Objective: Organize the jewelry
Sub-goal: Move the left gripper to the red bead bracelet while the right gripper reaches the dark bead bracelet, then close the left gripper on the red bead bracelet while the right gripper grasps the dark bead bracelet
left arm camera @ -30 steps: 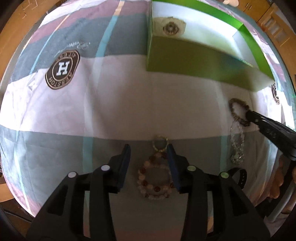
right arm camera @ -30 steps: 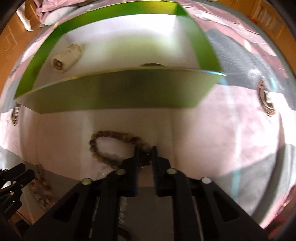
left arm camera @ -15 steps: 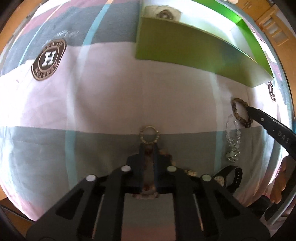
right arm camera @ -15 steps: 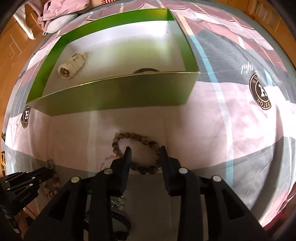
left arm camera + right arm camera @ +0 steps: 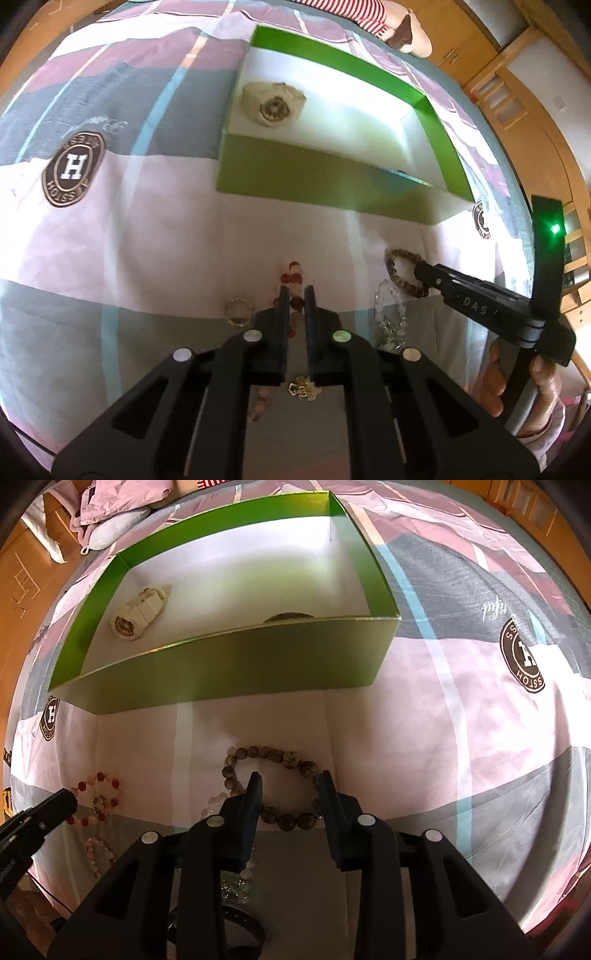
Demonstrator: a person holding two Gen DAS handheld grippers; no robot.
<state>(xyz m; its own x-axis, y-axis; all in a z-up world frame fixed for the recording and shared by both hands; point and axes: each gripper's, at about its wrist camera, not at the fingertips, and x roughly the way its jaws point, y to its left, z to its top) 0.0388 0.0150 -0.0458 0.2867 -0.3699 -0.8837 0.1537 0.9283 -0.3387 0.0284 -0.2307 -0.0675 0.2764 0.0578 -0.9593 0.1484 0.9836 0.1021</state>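
Note:
My left gripper (image 5: pixel 295 295) is shut on a pink-and-red bead bracelet (image 5: pixel 293 273). Some beads stick out past the tips and the rest trails under the fingers. The right wrist view shows that bracelet (image 5: pixel 99 797) at the left gripper's tip (image 5: pixel 62 805). My right gripper (image 5: pixel 290 779) is open over a brown bead bracelet (image 5: pixel 273 753) lying on the cloth. One finger stands inside the loop and the other just outside it. An open green box (image 5: pixel 332 184) (image 5: pixel 240 672) stands beyond, with a cream watch roll (image 5: pixel 273 105) (image 5: pixel 136 618) in it.
A gold ring (image 5: pixel 239 312), a clear crystal bracelet (image 5: pixel 388 314) and a gold charm (image 5: pixel 304 387) lie near the left gripper. A black strap (image 5: pixel 236 926) lies under the right gripper. A hand (image 5: pixel 517 384) holds the right gripper. The striped cloth carries round logo badges (image 5: pixel 72 170).
The left gripper has closed on the pink-and-red bracelet and tilted up with it. The right gripper, nearly shut on the brown bracelet before, has opened and the bracelet lies spread on the cloth.

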